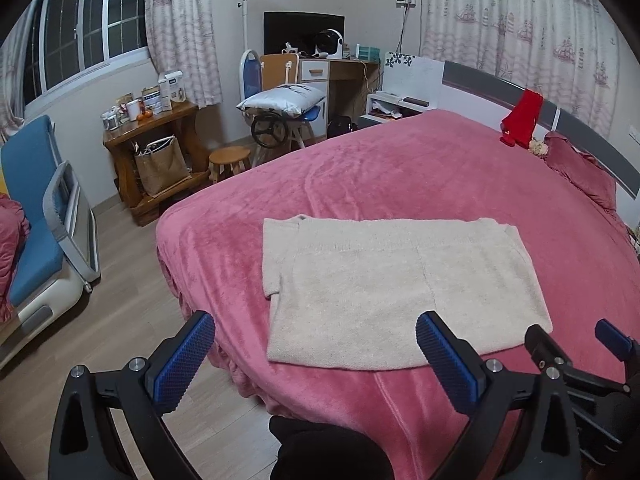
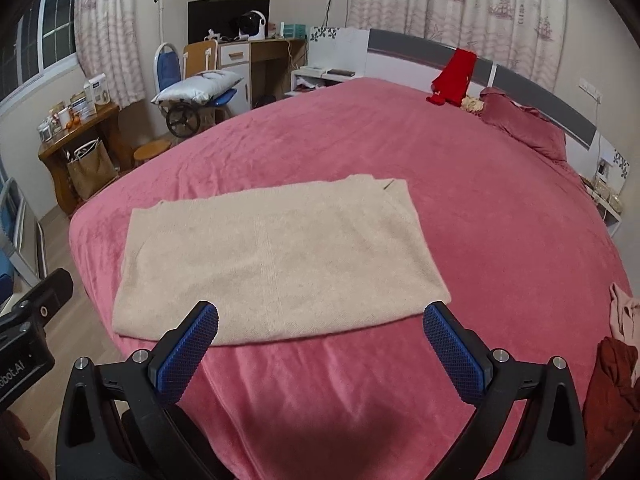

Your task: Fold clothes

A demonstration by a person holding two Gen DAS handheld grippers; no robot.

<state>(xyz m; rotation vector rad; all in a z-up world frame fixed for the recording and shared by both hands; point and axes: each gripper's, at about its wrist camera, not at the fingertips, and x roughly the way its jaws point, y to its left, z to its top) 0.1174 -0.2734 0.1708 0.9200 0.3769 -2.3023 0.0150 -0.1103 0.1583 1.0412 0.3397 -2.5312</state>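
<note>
Your left gripper (image 1: 316,356) and right gripper (image 2: 320,344) both spread wide, gripping nothing, cream sweater (image 2: 276,256) folded flat just beyond them, on pink bed (image 2: 500,220), wooden side table (image 1: 160,124) past the bed.

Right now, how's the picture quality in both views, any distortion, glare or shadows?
Left wrist view: strong fisheye bending, black corners, a ceiling-light glare top left, cream sweater sharp. Right wrist view: same curving of the pink bed, a dark shadow near the bottom edge between the open tongs.
</note>
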